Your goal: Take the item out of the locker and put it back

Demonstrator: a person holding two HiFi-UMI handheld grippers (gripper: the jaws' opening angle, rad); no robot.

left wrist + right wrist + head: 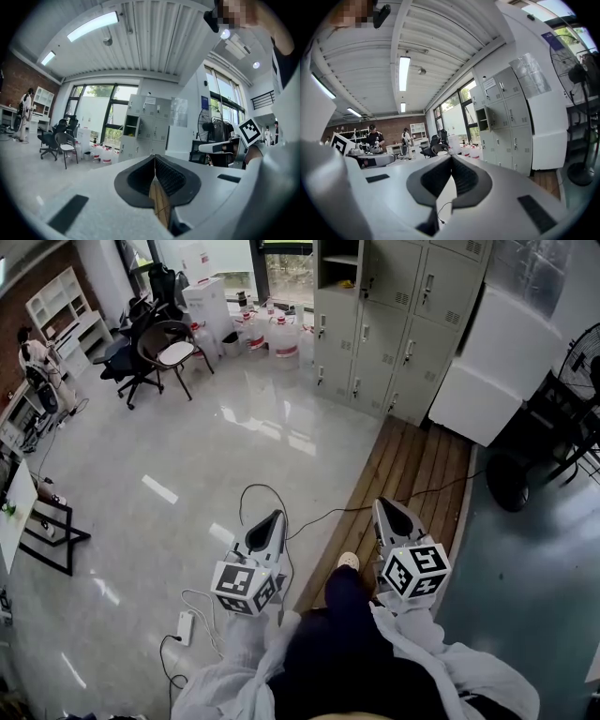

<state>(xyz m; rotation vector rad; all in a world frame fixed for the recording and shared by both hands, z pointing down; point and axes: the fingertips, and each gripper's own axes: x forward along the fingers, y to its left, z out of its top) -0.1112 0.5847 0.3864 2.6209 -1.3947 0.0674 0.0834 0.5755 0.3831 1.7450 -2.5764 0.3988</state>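
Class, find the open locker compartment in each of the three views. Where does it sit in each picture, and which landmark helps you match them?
Head view: open compartment at the top edge, right of centre, top-left in the lockers.
Left gripper view: just left of centre.
Right gripper view: right of centre.
Shared landmark: water jugs on the floor left of the lockers.
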